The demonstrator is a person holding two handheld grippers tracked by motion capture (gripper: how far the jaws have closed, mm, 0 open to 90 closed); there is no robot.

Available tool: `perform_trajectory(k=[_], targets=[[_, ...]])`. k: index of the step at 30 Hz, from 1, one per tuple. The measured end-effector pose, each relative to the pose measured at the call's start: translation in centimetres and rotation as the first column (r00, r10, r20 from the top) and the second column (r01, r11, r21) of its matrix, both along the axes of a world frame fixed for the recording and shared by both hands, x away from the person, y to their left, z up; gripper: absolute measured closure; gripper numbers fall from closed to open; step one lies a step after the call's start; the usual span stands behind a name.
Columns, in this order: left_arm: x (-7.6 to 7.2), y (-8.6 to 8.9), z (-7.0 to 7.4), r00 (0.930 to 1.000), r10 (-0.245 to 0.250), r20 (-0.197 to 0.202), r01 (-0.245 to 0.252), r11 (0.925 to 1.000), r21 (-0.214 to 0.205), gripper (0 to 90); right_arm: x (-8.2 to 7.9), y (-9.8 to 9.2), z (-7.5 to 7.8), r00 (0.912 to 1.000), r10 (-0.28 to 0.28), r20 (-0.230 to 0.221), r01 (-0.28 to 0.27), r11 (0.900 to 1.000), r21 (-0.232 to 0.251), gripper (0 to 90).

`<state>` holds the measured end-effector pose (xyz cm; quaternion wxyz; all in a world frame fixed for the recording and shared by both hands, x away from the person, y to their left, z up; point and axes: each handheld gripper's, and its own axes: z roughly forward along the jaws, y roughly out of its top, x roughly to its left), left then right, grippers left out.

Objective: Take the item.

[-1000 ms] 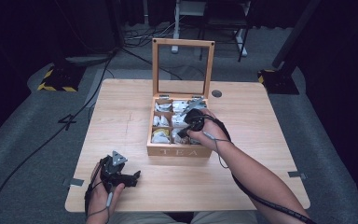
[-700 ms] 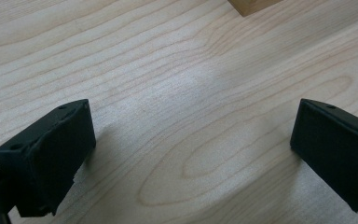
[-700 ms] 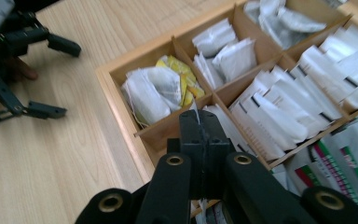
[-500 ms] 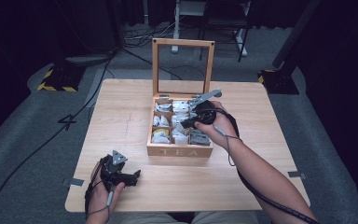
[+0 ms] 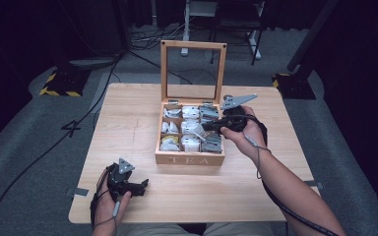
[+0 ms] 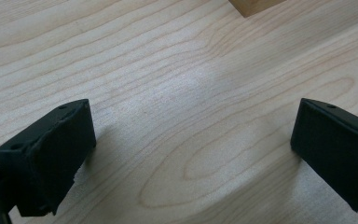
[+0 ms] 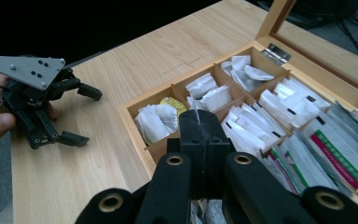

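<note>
We count one wooden tea box (image 5: 189, 158) on one counter (image 5: 128, 128), its one glass lid (image 5: 193, 70) upright. Six compartments inside, two rows of three, each with several tea bags (image 7: 157, 119); exact number unclear. One yellow packet (image 7: 174, 104). Two hand-held grippers: left hand-held gripper (image 5: 140, 187), right hand-held gripper (image 5: 205, 127).

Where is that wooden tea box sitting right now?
In the high view the tea box stands near the middle of the wooden table, lid upright, with the right gripper above its right-hand compartments and the left gripper resting nearer the table's front-left edge.
</note>
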<state>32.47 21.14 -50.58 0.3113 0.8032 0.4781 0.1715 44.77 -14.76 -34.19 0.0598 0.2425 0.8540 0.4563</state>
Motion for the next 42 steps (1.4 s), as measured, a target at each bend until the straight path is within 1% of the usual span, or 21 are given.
perform_trajectory(k=[3, 4, 5, 7, 11, 12, 13, 14, 18, 22, 25, 27, 35, 42], targets=[[0.0, 0.0, 0.0, 1.0, 0.0, 0.001, 0.0, 1.0, 0.001, 0.3, -0.2, -1.2, 0.3, 0.9998, -0.02, 0.01, 0.02, 0.9997, 0.012, 90.0], [0.0, 0.0, 0.0, 1.0, 0.0, 0.001, 0.0, 1.0, 0.001, 0.3, -0.2, -1.2, 0.3, 0.9998, -0.02, 0.01, 0.02, 0.9997, 0.012, 90.0], [0.0, 0.0, 0.0, 1.0, 0.0, 0.001, 0.0, 1.0, 0.003, 0.2, -0.4, -2.1, 0.6, 0.9991, -0.038, 0.017, 0.037, 0.9991, 0.02, 90.0], [-0.1, -0.1, 0.0, 0.9998, 0.017, -0.004, -0.017, 0.9999, -0.003, 0.2, -0.6, -2.9, 0.8, 0.9987, -0.046, 0.023, 0.045, 0.9987, 0.021, 90.0], [0.0, -0.1, 0.0, 0.9998, 0.022, 0.001, -0.022, 0.9998, 0.004, 0.0, -0.9, -4.6, 1.4, 0.9966, -0.076, 0.032, 0.075, 0.9966, 0.033, 90.0], [0.0, -0.2, 0.0, 0.9995, 0.031, -0.003, -0.031, 0.9995, -0.003, 0.0, -1.0, -5.0, 1.5, 0.996, -0.083, 0.035, 0.081, 0.996, 0.036, 90.0], [0.0, -0.2, 0.0, 0.9995, 0.031, -0.003, -0.031, 0.9995, -0.003, 0.0, -1.0, -5.0, 1.5, 0.996, -0.083, 0.035, 0.081, 0.996, 0.036, 90.0], [0.1, -0.3, 0.0, 0.9992, 0.04, -0.004, -0.04, 0.9992, -0.002, 0.0, -1.2, -5.8, 1.7, 0.9944, -0.098, 0.039, 0.097, 0.9945, 0.04, 90.0], [0.3, -0.4, 0.0, 0.9988, 0.048, -0.001, -0.048, 0.9988, -0.001, 0.0, -1.3, -7.2, 1.9, 0.9913, -0.125, 0.041, 0.123, 0.9914, 0.044, 90.0], [0.3, -0.4, 0.0, 0.9989, 0.047, -0.001, -0.047, 0.9989, -0.001, 0.0, -1.2, -8.6, 1.9, 0.9876, -0.152, 0.041, 0.15, 0.9878, 0.044, 90.0], [0.3, -0.4, 0.0, 0.9989, 0.047, -0.001, -0.047, 0.9989, -0.001, 0.0, -0.9, -9.3, 1.9, 0.9845, -0.168, 0.05, 0.168, 0.9857, 0.013, 90.0], [0.3, -0.4, 0.0, 0.9989, 0.047, -0.001, -0.047, 0.9989, -0.001, 0.0, -0.6, -9.8, 1.9, 0.9816, -0.182, 0.056, 0.183, 0.9831, -0.003, 90.0], [0.3, -0.4, 0.0, 0.9989, 0.047, 0.0, -0.047, 0.9989, -0.001, 0.0, 0.5, -12.7, 1.3, 0.9649, -0.261, 0.032, 0.261, 0.9654, 0.005, 90.0], [0.3, -0.4, 0.0, 0.9989, 0.047, -0.001, -0.047, 0.9989, -0.001, 0.0, 1.2, -14.7, 0.3, 0.9504, -0.311, 0.016, 0.311, 0.9505, -0.007, 90.0]])
